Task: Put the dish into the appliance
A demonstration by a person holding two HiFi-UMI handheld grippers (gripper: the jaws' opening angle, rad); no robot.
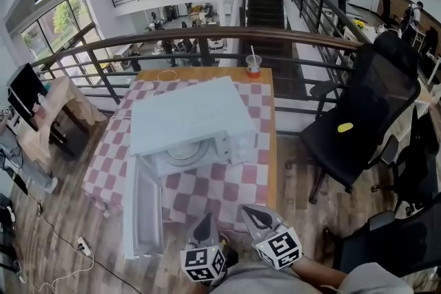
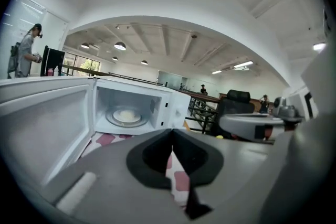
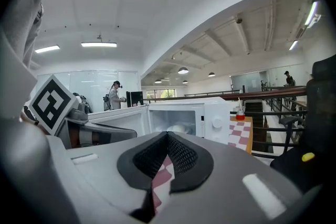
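Mezzanine office, railing (image 1: 207, 38) behind a table (image 1: 271, 148) with a red-and-white check cloth (image 1: 213, 193). White microwave (image 1: 189, 117) sits on the cloth with its door (image 1: 145, 206) swung fully open toward the near-left. Dish (image 1: 185, 151) is inside, on the turntable, roughly centred; it looks like a pale plate, and I can't tell if anything is on it. Left gripper view looks straight into the cavity and shows the dish (image 2: 126, 115) lying flat.

Left gripper (image 1: 207, 220) is at the near table edge, clear of the microwave. Its jaws are closed tip to tip with nothing between them, only cloth visible behind. Right gripper (image 1: 256, 215) is just beside it, also closed and empty.

Cup (image 1: 253, 65) with a straw stands at the far table edge. Black chair (image 1: 358, 120) is to the right, with a small yellow object (image 1: 345, 127) on its seat. People are standing in the background.
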